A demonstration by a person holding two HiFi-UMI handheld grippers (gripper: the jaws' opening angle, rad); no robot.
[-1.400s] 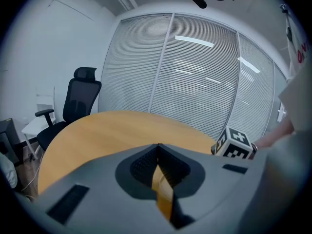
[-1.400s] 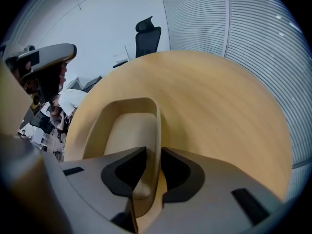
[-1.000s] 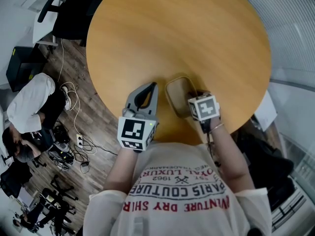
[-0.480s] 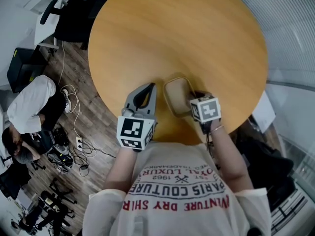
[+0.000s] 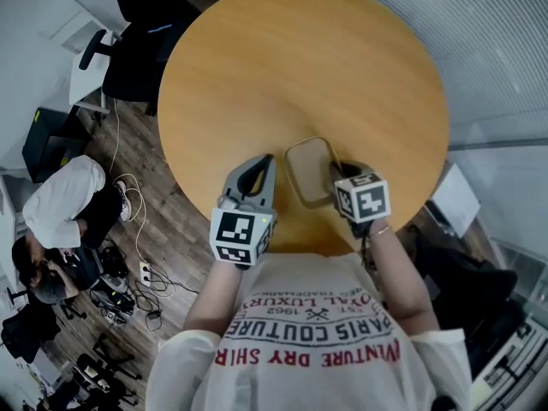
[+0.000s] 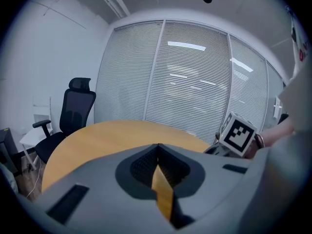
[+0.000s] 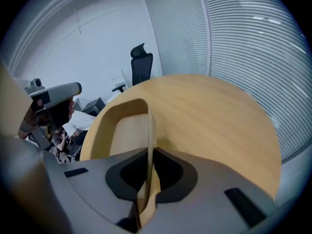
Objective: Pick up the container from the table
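Filling most of the head view, the round wooden table [image 5: 300, 67] is carrying one item: a shallow tan container [image 5: 306, 168] with rounded corners, sitting close to the table's near edge, just in front of the person.

The grasp step appears to be in hand. The right gripper [image 5: 336, 172] is reaching in over that near edge, and in the right gripper view its jaws are pressing together on the container's thin right-hand wall, which is standing upright between them. The left gripper [image 5: 264, 161] is hovering over the table's near edge on the left side, just beside the container and apparently not touching it. In the left gripper view its jaws are meeting at the tips with nothing held, only a sliver of tabletop showing through the gap behind them.

Whether the container's base is resting on the table or sitting slightly off it is hard to tell from above.

The next move is probably calling for a straight upward lift off the table with the pinch kept firm, since a hold on one wall is likely to let the container tip toward its free side.
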